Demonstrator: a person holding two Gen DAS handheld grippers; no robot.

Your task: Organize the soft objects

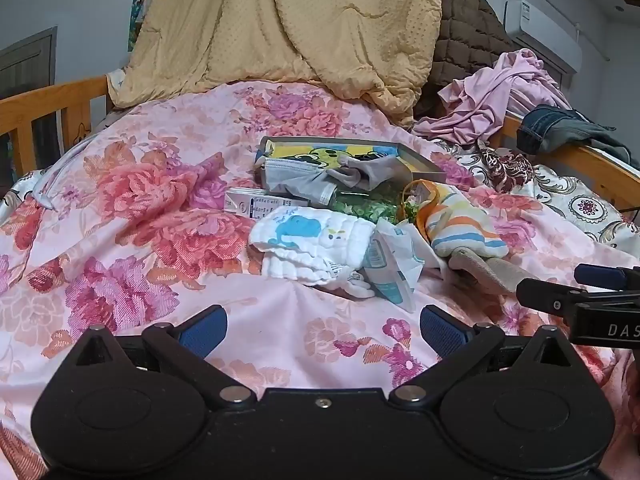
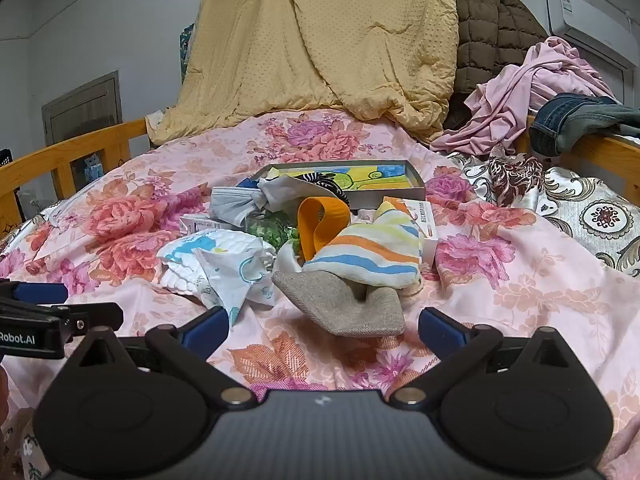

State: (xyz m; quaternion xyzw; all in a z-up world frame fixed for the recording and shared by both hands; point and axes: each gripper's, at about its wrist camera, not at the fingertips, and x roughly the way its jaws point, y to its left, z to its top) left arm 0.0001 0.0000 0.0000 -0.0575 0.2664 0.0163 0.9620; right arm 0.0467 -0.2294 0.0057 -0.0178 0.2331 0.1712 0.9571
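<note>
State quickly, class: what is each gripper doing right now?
Left gripper: jaws open, holding nothing.
Right gripper: jaws open, holding nothing.

I am working in a home bedroom: a wooden-railed bed (image 2: 72, 156), floral quilt (image 2: 160, 208), heaped clothes (image 2: 532, 92), wall air conditioner (image 2: 588, 20).

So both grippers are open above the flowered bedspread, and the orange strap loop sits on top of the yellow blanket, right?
Not quite. The right wrist view shows the orange strap loop in the clutter pile, against the striped cloth, not on the yellow blanket. Both the left gripper and right gripper are open.
</note>
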